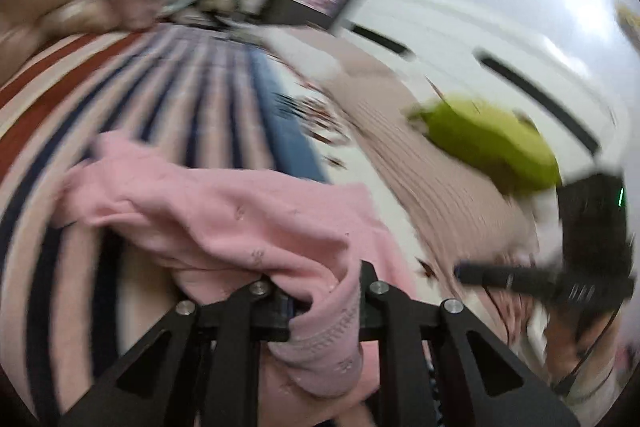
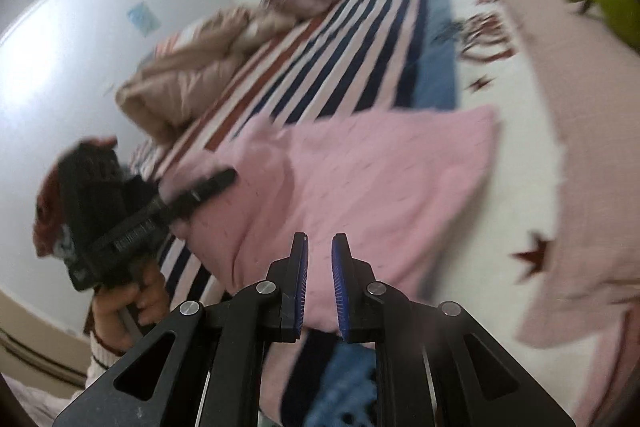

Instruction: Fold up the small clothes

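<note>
Left wrist: pink garment [image 1: 248,223] seemingly inside left tool [image 1: 324,295].

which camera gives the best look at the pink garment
The right wrist view: the pink garment lies spread across the striped bedding. The left wrist view shows only a bunched fold clamped in the left gripper.

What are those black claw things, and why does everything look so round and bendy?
They are grabbers, one held in each of a person's hands. A tiny camera sits on each and bends the picture round. One picture looks along the left grabber: it is pinching a pink garment. The other looks along the right grabber, whose blue pads are apart and hold nothing. The same pink piece lies on a striped blanket on a bed. A green thing lies farther off; it is too blurry to name.
</note>
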The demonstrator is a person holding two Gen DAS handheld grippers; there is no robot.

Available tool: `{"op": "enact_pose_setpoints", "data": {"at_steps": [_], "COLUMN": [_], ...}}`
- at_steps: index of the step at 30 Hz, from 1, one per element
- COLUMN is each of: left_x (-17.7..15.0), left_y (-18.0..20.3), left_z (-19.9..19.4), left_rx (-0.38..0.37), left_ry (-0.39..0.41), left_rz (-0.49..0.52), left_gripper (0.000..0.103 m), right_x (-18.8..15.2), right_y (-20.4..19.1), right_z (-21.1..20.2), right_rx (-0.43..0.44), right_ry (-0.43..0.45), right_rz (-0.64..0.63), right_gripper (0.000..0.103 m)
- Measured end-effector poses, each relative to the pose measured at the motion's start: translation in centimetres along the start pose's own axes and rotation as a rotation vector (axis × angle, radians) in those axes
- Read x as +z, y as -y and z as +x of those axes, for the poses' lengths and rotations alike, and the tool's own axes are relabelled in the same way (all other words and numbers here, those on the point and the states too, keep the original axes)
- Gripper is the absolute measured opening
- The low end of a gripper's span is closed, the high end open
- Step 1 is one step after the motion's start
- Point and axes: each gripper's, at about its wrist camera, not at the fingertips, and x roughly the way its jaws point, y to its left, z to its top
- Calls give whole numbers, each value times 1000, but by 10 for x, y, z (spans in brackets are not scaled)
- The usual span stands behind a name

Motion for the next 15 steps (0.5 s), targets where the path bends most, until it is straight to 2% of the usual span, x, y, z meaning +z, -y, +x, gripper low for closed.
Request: {"op": "enact_pose_setpoints", "data": {"at_steps": [1,4,5,6,7,9,11,13,15], "left_x": [0,-16,-26,-35,-42,-42,-38,-36,-36], "left_y": [13,51,60,66,72,74,73,73,71], "left_z": [11,63,80,91,96,87,67,44,16], "left_rx": [-29,-155,-154,-120,-81,-91,-144,-154,-145], "left_ry": [-27,-192,-251,-286,-288,-267,-261,-234,-205], "left_rz": [26,97,113,139,173,161,130,138,126], "left_gripper": [13,12,12,12,13,24,45,53,53], "right_x": [0,-5,-8,-10,-13,-12,-13,-12,-8], "right_y": [2,14,18,23,28,32,35,37,29], "right_z": [-8,-32,-36,-40,-42,-40,-38,-34,-27], "right_rx": [-6,-23,-23,-23,-22,-29,-37,-43,-58], "right_ry": [15,50,56,57,54,44,34,22,8], "right_rz": [5,18,25,33,41,48,45,31,-9], "right_gripper": [9,9,9,9,9,9,11,23,27]}}
